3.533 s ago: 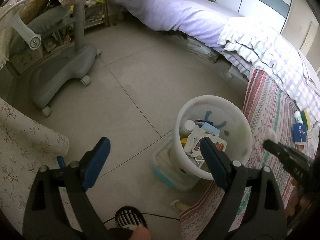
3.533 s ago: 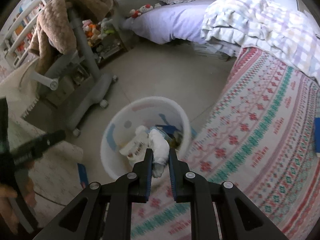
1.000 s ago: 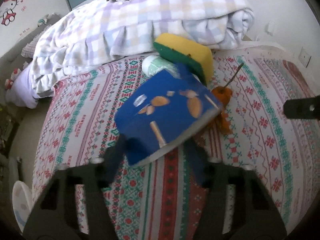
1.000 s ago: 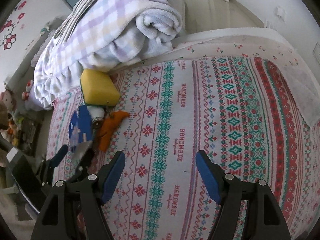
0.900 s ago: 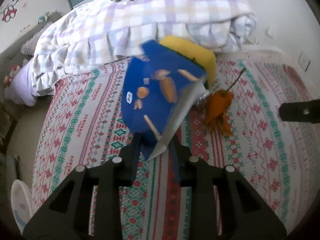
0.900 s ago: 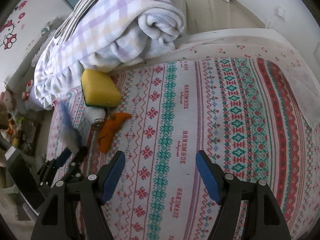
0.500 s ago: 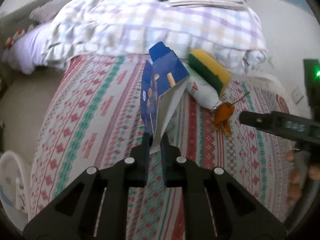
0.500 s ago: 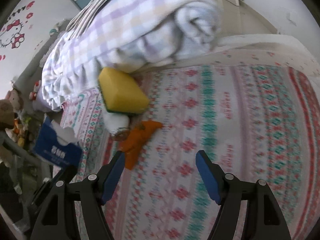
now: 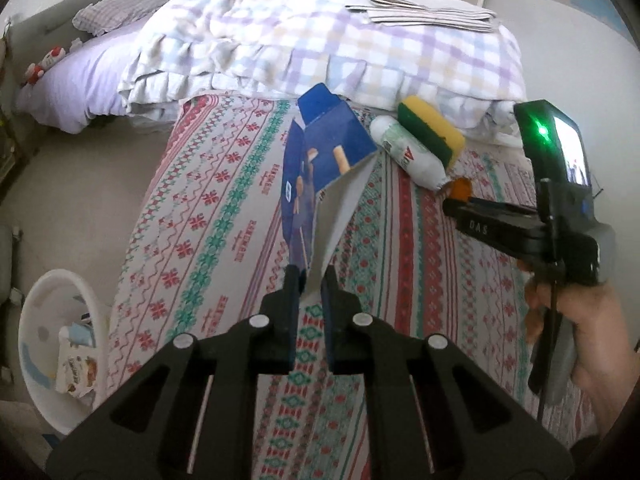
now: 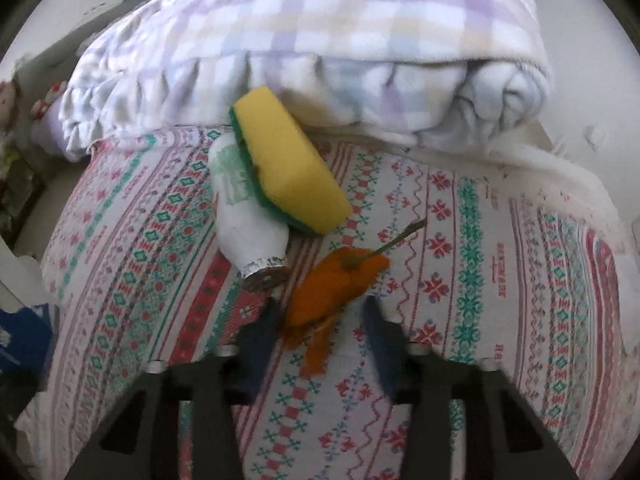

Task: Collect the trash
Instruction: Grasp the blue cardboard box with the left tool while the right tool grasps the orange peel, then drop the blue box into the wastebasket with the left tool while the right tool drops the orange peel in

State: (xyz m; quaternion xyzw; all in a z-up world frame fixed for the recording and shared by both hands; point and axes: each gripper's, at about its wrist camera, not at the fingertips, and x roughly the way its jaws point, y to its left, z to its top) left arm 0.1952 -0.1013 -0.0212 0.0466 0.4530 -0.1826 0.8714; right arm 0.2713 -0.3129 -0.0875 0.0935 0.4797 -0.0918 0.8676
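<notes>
Left gripper [image 9: 308, 280] pinched nearly shut on the bottom edge of a flattened blue snack box [image 9: 320, 168], held up off the bedspread [image 9: 208, 208] and standing tall straight ahead of the fingers. Right gripper [image 10: 320, 316] mid-close, jaws coming together around a wilted orange flower [image 10: 328, 284] lying between them; pads blurry, don't look to be pressing on it yet.

Just beyond the right fingertips and a bit left: a white bottle [image 10: 244, 208] on its side, foil end towards the gripper, with a yellow-green sponge [image 10: 288, 160] leaning on it. Flower stem poking up and right, away from the bottle. Plenty of bare bedspread to the right of the right gripper. In the left wrist view, same bottle and sponge sit beyond and right of the held box, right hand [image 9: 580, 336] and its tool off to the far right.

White trash bin [image 9: 44, 300] down on the floor, low left of the left gripper, past the bed edge, wrappers already inside. Patterned red-green spread underneath both tools, rolled checked blanket [image 10: 320, 40] blocking the far side, pale tile floor off to the left.
</notes>
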